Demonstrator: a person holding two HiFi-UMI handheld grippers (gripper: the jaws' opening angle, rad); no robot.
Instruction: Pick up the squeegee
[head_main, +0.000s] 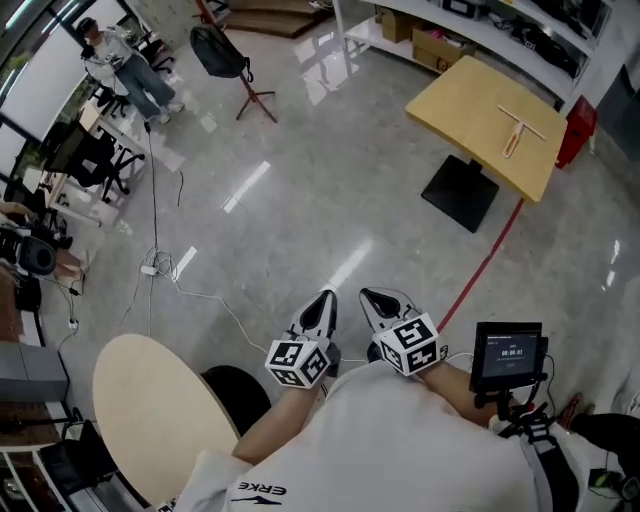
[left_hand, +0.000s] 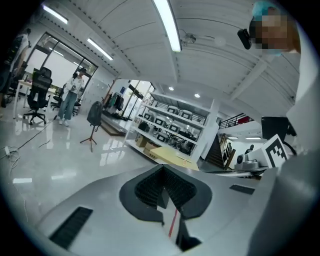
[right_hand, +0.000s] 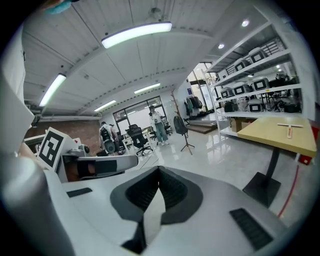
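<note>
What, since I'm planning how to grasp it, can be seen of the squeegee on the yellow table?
The squeegee is a small T-shaped tool, pale tan like light wood. It has a straight crossbar with a shorter handle joined at its middle. It lies flat on the yellow table, toward the right of the top in the head view, with its handle pointing back toward the person. Only the tabletop touches it. Its blade edge is too small to make out.
</note>
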